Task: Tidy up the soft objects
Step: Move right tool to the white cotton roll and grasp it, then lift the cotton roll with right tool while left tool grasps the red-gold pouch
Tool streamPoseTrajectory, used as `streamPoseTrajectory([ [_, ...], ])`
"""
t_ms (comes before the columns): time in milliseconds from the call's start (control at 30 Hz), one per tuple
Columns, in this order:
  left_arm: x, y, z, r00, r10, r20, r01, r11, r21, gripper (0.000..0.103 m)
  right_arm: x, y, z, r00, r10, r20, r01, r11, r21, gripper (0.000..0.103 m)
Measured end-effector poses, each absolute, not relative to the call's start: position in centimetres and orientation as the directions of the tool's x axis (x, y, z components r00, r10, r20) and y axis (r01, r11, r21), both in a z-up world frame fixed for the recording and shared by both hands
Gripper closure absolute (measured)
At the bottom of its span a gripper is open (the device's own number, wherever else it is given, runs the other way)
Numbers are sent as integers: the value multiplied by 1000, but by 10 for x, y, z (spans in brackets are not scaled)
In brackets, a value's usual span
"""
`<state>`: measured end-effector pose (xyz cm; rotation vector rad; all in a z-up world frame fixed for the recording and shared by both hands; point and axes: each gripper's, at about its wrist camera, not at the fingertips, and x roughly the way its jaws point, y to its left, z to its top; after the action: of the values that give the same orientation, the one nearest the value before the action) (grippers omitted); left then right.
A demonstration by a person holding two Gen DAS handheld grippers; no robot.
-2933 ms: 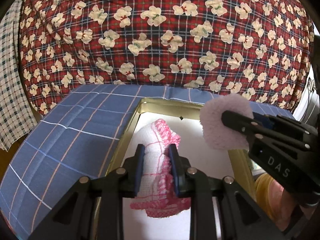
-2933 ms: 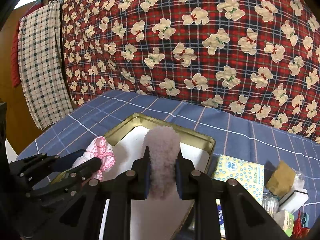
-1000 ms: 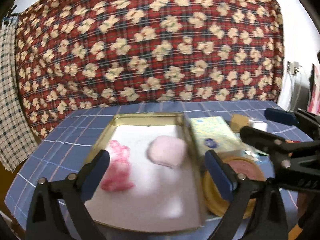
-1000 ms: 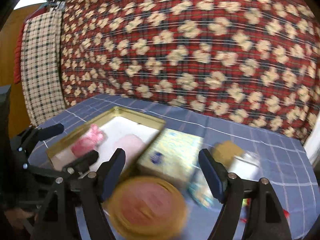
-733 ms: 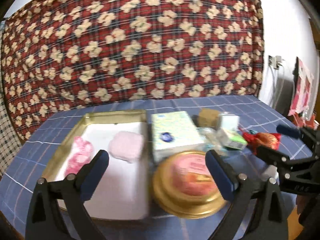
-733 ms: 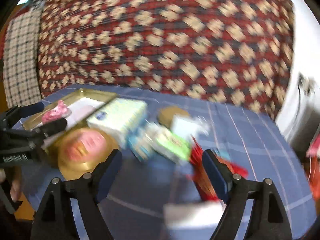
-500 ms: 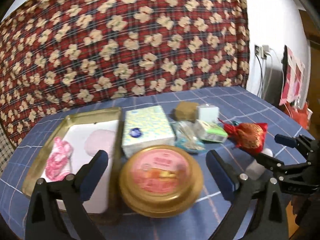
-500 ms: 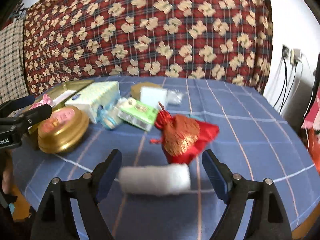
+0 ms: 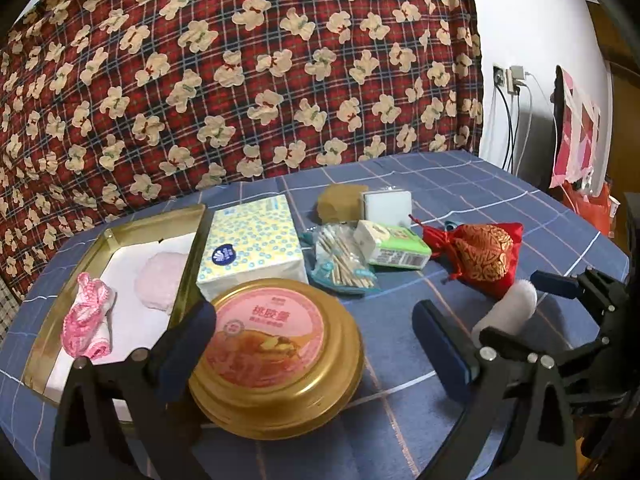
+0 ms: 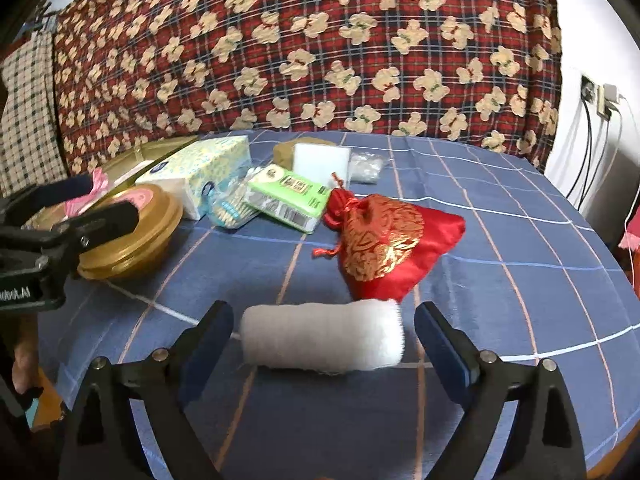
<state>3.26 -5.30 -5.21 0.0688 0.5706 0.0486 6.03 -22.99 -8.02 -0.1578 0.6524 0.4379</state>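
In the right wrist view, the right gripper (image 10: 323, 336) fills the lower frame, its jaws spread wide and opening further, with a white fluffy rolled cloth (image 10: 322, 334) lying crosswise between the pads, untouched. Just above it lies a red-and-gold satin drawstring pouch (image 10: 388, 240) on the blue checked tablecloth (image 10: 500, 216). In the left wrist view, the left gripper (image 9: 314, 338) stands spread and empty over a round gold tin with a pink label (image 9: 276, 356). At left, a rectangular gold tray (image 9: 192, 236) holds a pink knitted cloth (image 9: 86, 322) and a pale pink fluffy pad (image 9: 160, 280).
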Motion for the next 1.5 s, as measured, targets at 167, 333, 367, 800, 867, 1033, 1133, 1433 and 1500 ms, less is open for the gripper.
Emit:
streamPoseTrajectory([
  [167, 33, -52, -53, 839, 64, -541, -28, 997, 75, 3, 59, -222, -83, 714, 320, -623, -449, 892, -57, 9],
  [333, 34, -50, -55, 838, 65, -542, -32, 997, 70, 3, 61, -221, -83, 719, 312, -621, -444, 893, -66, 23],
  [367, 34, -48, -56, 836, 63, -545, -32, 997, 67, 3, 61, -221, -84, 725, 300, -619, -438, 896, -78, 23],
  [800, 40, -59, -50, 839, 49, -542, -15, 998, 68, 3, 42, -232, -53, 812, 313, -492, -408, 908, -94, 24],
  [867, 42, -66, -45, 846, 40, -532, -4, 998, 69, 3, 41, -240, -43, 840, 294, -456, -375, 922, -95, 24],
  [1033, 49, -92, -35, 858, -11, -513, 55, 996, 70, 3, 58, -267, -26, 892, 195, -409, -251, 964, -87, 24],
  [1133, 59, -113, -34, 857, -38, -515, 93, 992, 81, 3, 72, -284, -22, 905, 138, -402, -183, 980, -74, 24],
  [1433, 101, -157, -47, 802, -122, -585, 167, 986, 24, 3, 109, -322, -15, 929, -11, -370, -6, 999, -44, 24],
  [1500, 109, -166, -49, 789, -123, -601, 168, 986, 20, 3, 114, -325, -14, 930, -26, -367, 11, 999, -41, 24],
])
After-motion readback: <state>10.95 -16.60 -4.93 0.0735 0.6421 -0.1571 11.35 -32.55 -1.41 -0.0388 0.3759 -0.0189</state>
